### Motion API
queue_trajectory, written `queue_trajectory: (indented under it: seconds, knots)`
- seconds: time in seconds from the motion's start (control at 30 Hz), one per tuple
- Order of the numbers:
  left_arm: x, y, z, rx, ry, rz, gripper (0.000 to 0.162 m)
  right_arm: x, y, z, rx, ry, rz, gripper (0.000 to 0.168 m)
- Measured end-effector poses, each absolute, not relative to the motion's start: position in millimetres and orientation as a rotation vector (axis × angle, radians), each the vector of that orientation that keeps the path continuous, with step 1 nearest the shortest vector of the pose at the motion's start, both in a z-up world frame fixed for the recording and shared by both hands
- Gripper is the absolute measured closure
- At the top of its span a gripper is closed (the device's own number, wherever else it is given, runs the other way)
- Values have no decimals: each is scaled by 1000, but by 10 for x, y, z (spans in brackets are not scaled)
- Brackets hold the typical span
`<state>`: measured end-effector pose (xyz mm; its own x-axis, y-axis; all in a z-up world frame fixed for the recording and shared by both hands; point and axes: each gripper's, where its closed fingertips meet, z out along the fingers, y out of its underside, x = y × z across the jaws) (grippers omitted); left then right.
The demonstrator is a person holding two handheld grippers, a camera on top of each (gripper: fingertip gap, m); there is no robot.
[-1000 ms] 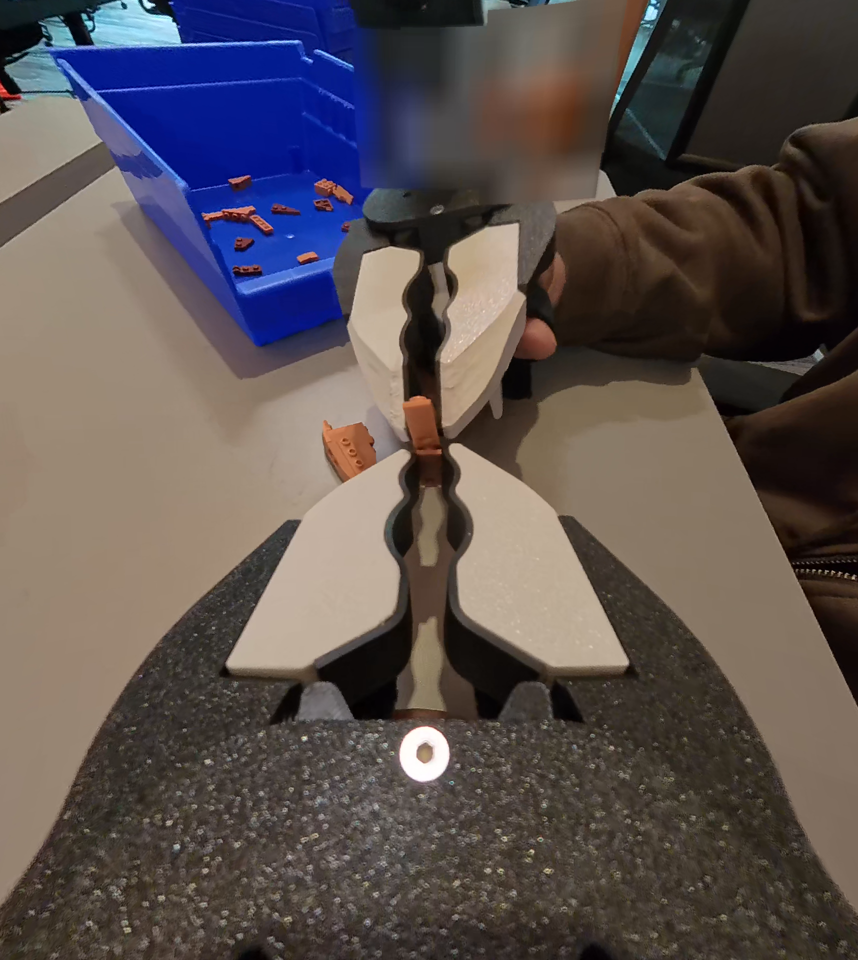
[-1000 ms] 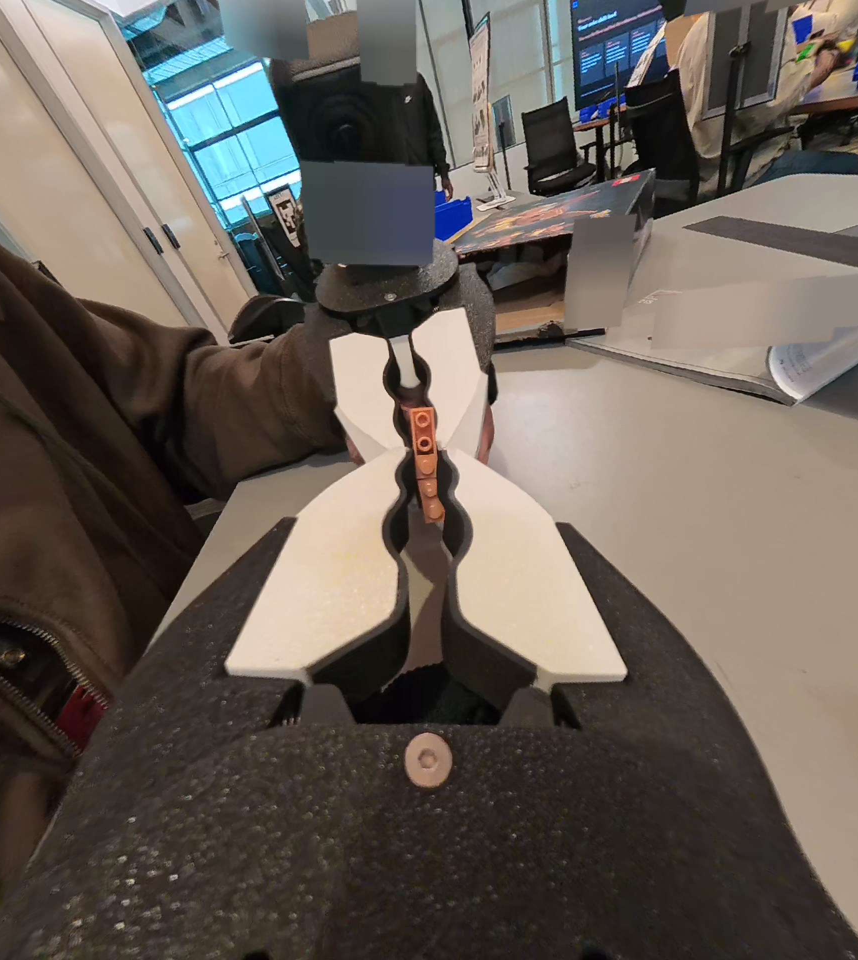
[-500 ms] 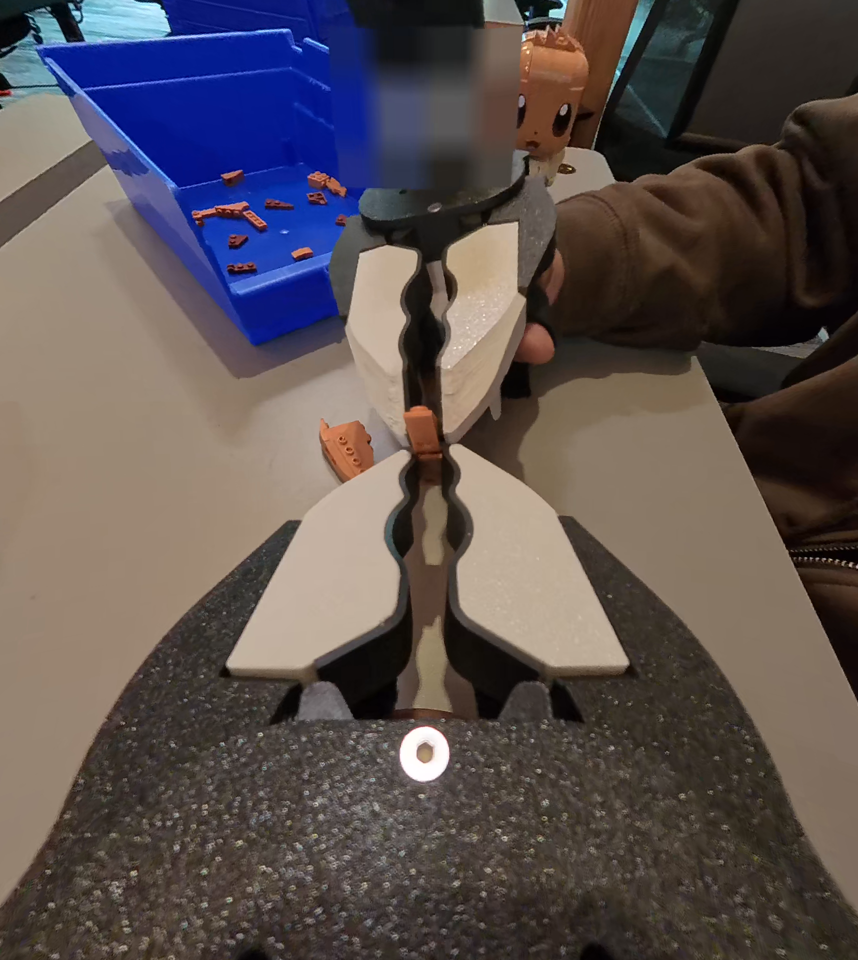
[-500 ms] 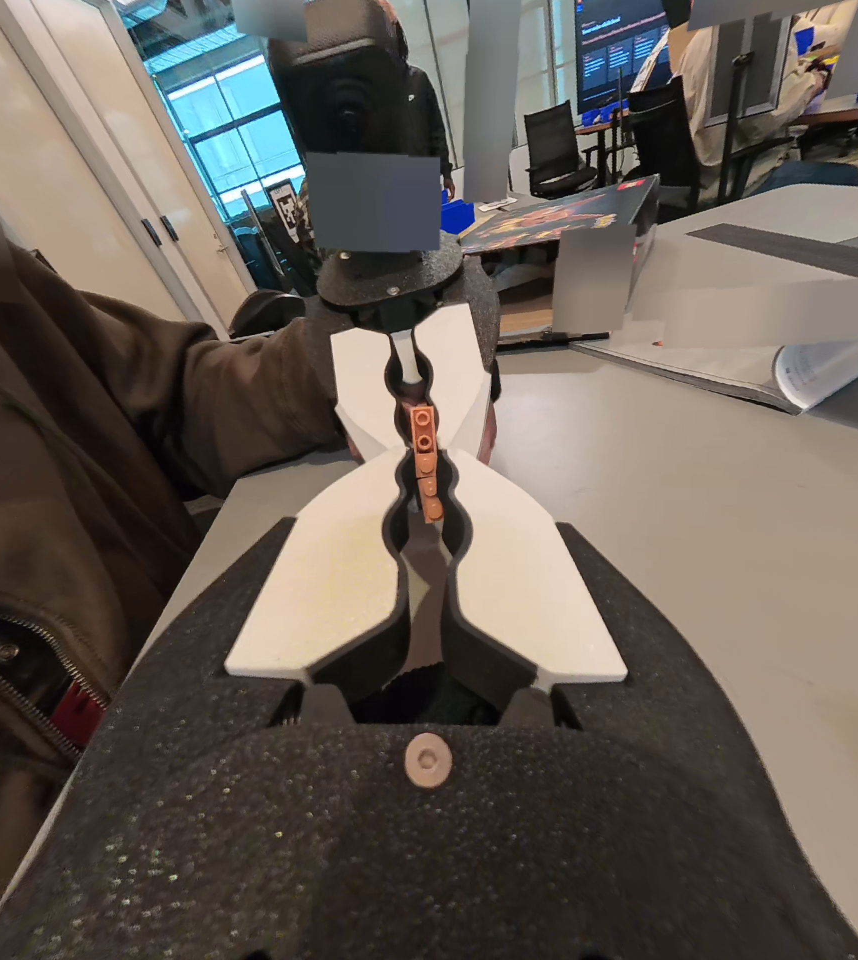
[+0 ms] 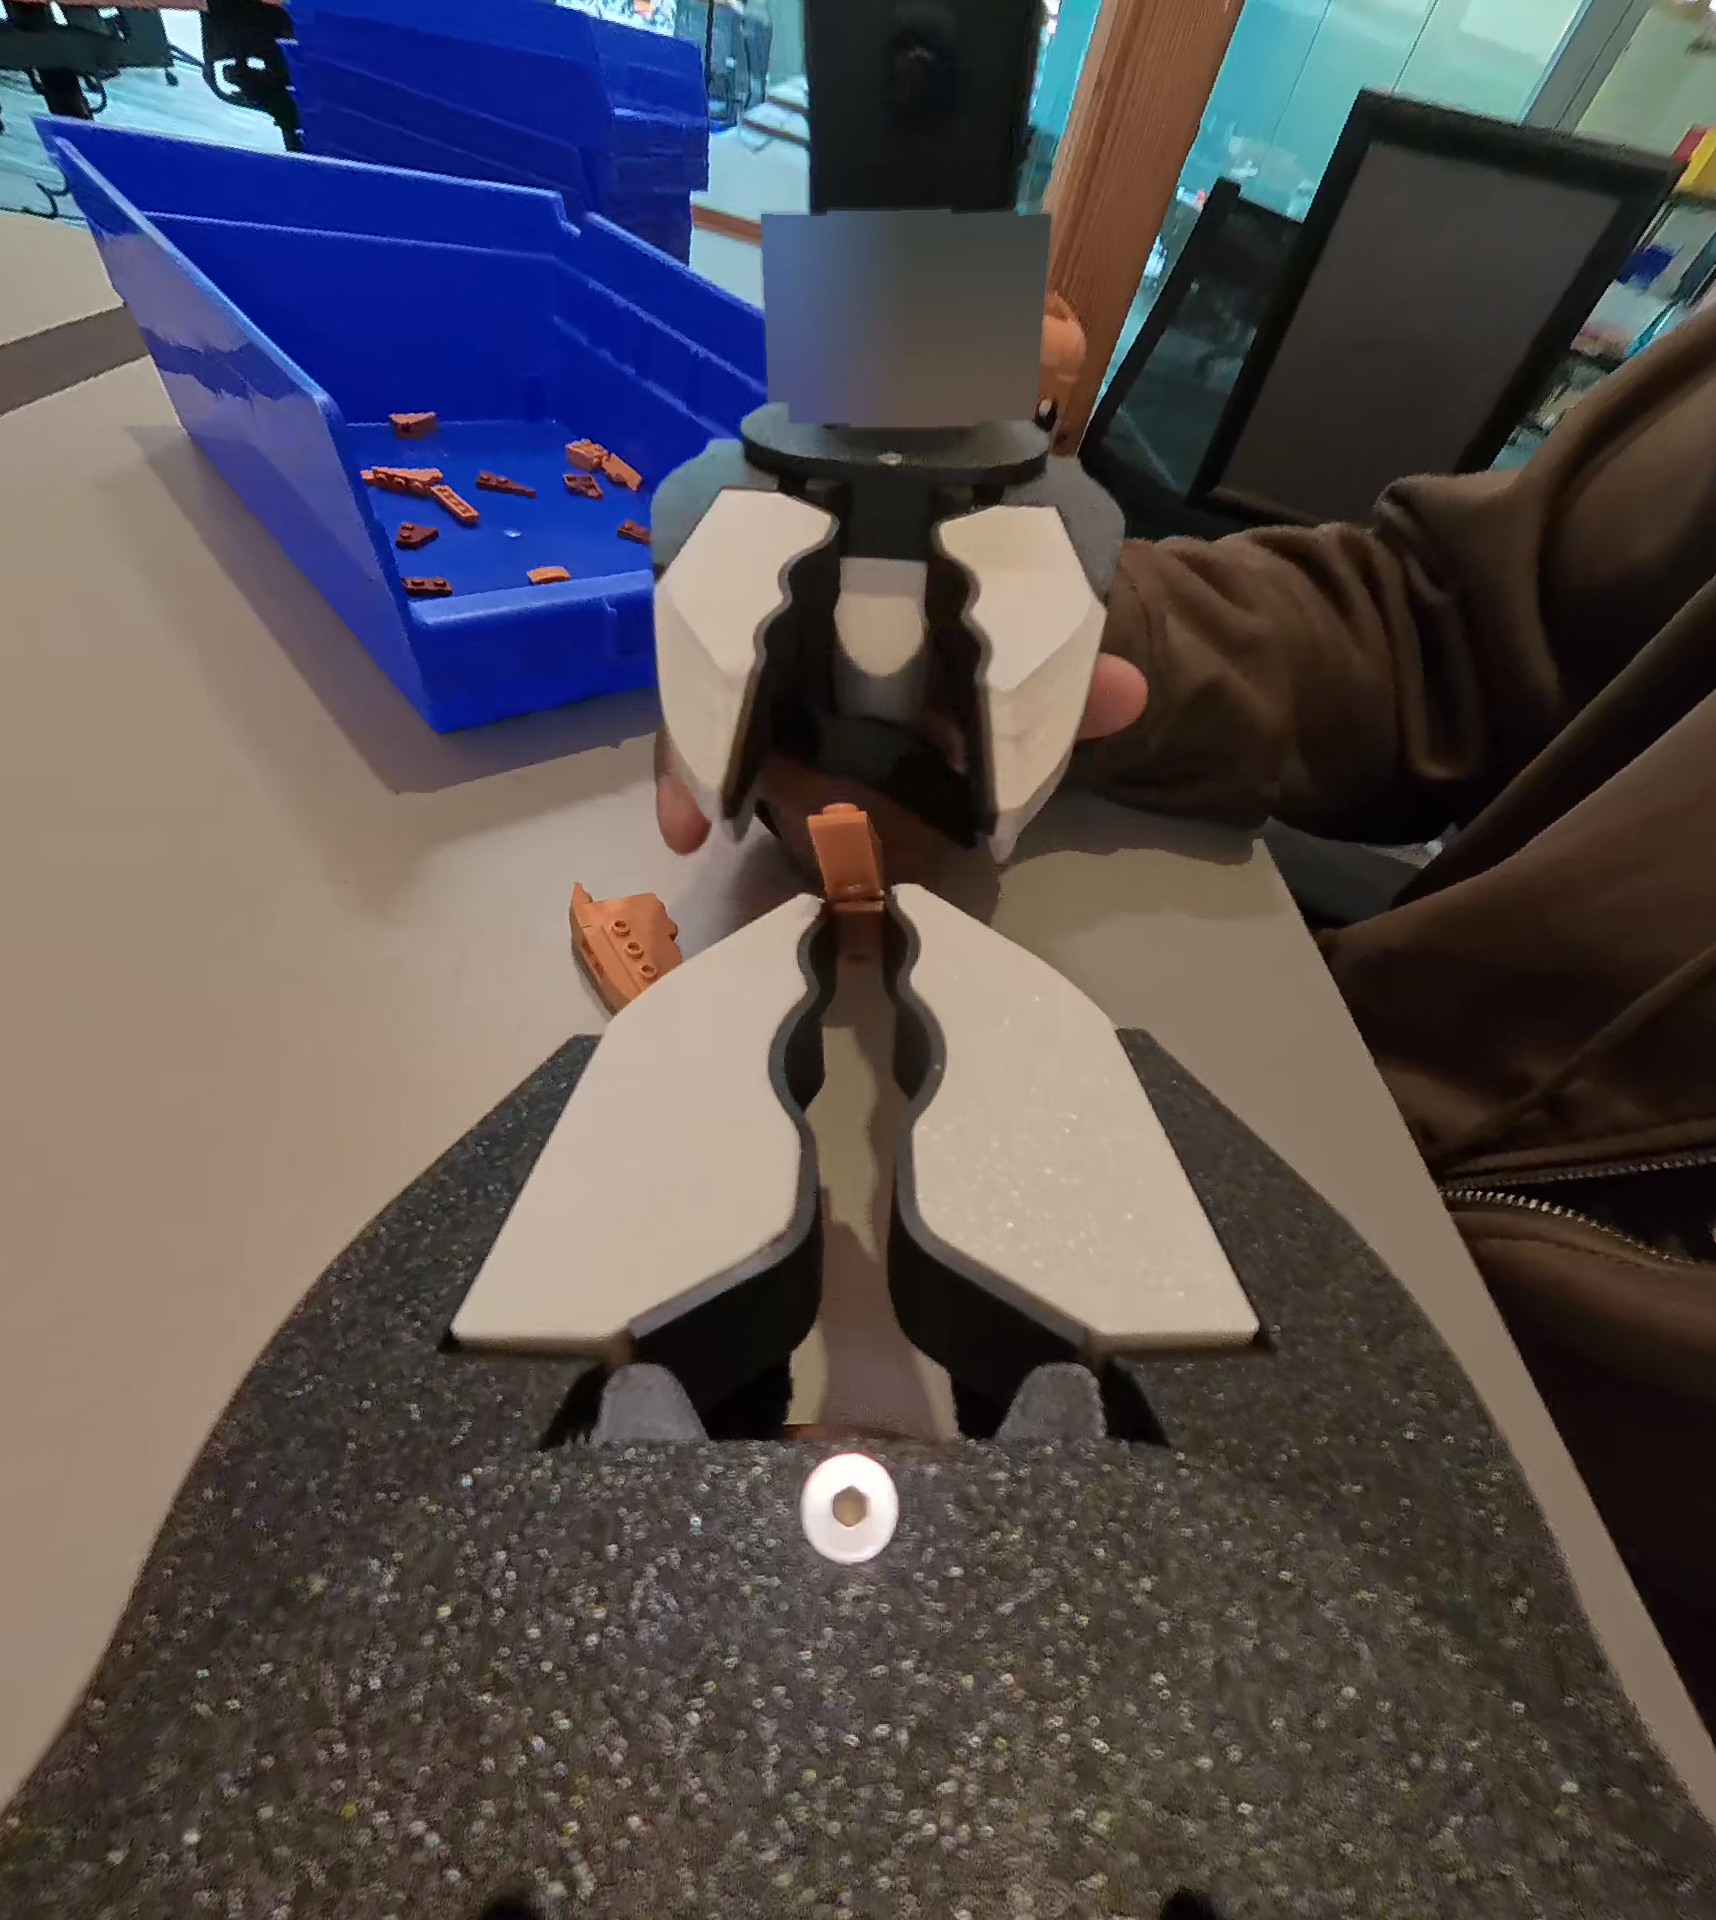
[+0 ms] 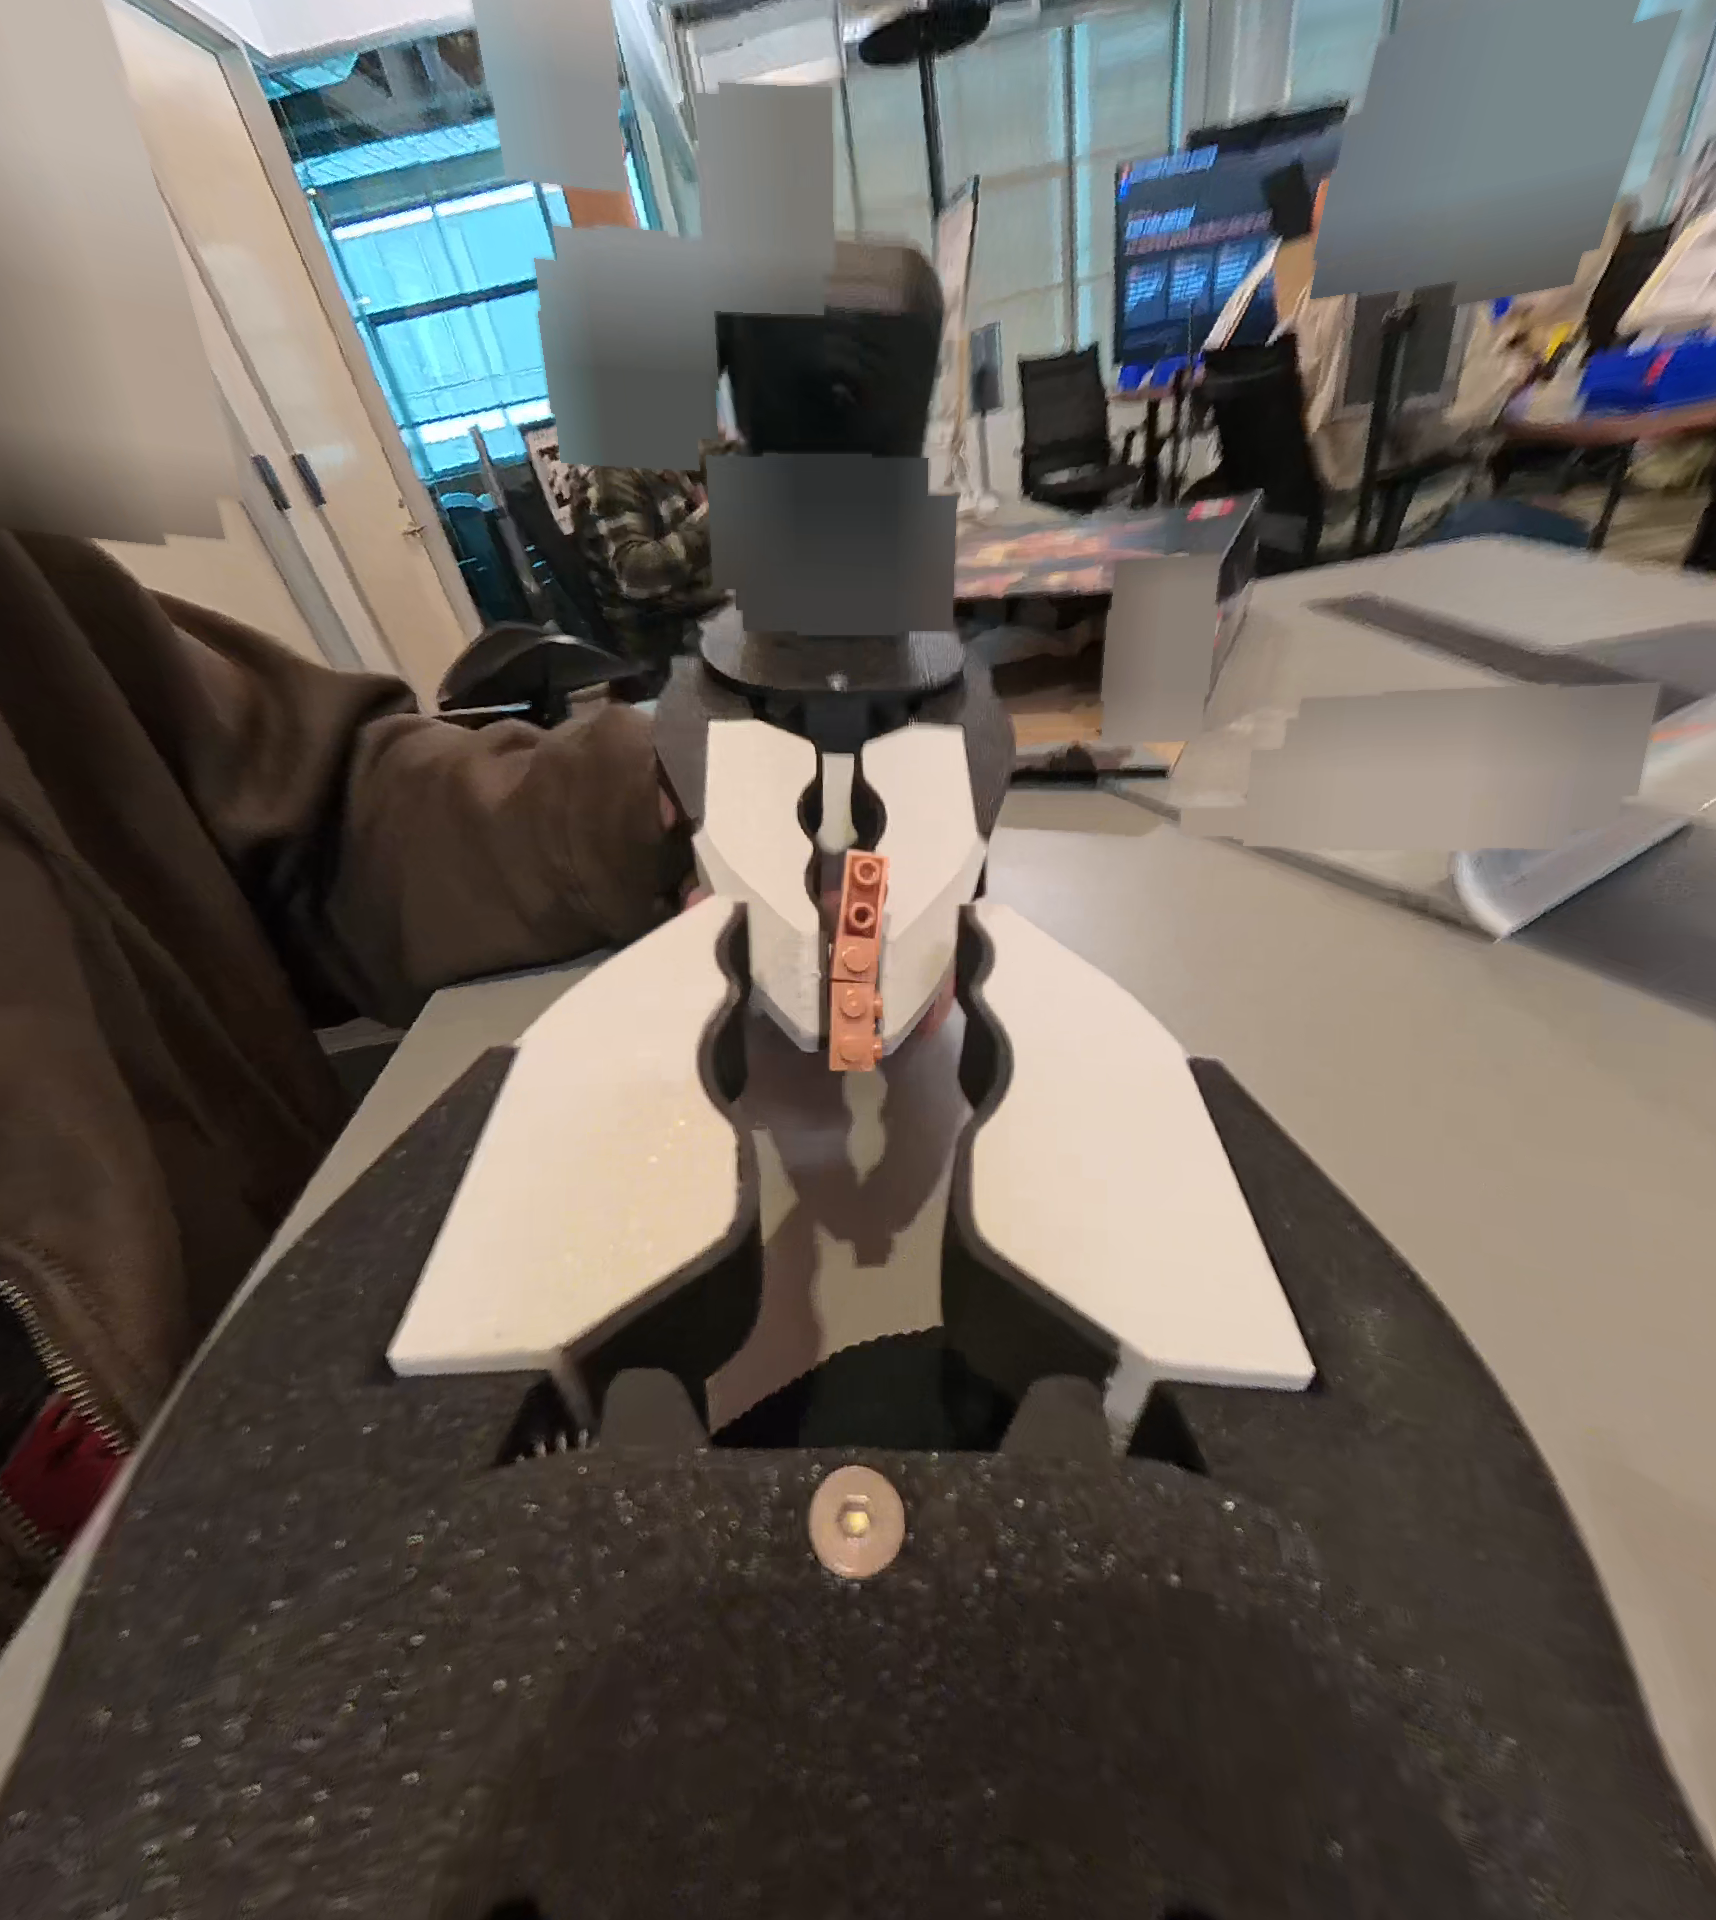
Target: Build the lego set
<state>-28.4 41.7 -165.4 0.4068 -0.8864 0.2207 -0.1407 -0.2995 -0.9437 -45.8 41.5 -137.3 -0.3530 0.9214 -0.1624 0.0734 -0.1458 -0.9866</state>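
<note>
On the left, a blue bin (image 5: 241, 416) on the bench (image 5: 158, 935) holds scattered small orange lego pieces (image 5: 464, 509). A small orange assembly (image 5: 625, 940) lies just outside it. The left gripper (image 5: 852, 904) pinches an orange brick strip (image 5: 846, 847), while the right gripper (image 5: 859, 821) is spread around it.

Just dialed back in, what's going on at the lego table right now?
A person holds a gripper in each hand, facing each other over the grey table. The left gripper is shut on a small orange-brown lego assembly at its fingertips. The right gripper has its jaws open around that piece, not gripping it. Another part-built orange lego chunk lies on the table beside them, and loose bricks sit in the blue bin.
</note>
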Motion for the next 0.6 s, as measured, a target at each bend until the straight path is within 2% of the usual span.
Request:
queue_trajectory:
  seconds: [0.23, 0.37, 0.53, 0.6]
  knots:
    - [-402, 474, -1436, -1633, 675, -1238, 154, -441, 420, -1373, -860, -1509, 999, 123]
    - [-392, 472, -1378, -1597, 619, -1332, 154, -498, 404, -1332, -771, -1479, 821, 122]
    - [-383, 467, -1309, -1555, 547, -1441, 154, -544, 453, -1305, -715, -1430, 646, 129]
    - [-377, 470, -1304, -1548, 527, -1467, 154, -553, 469, -1293, -708, -1411, 612, 138]
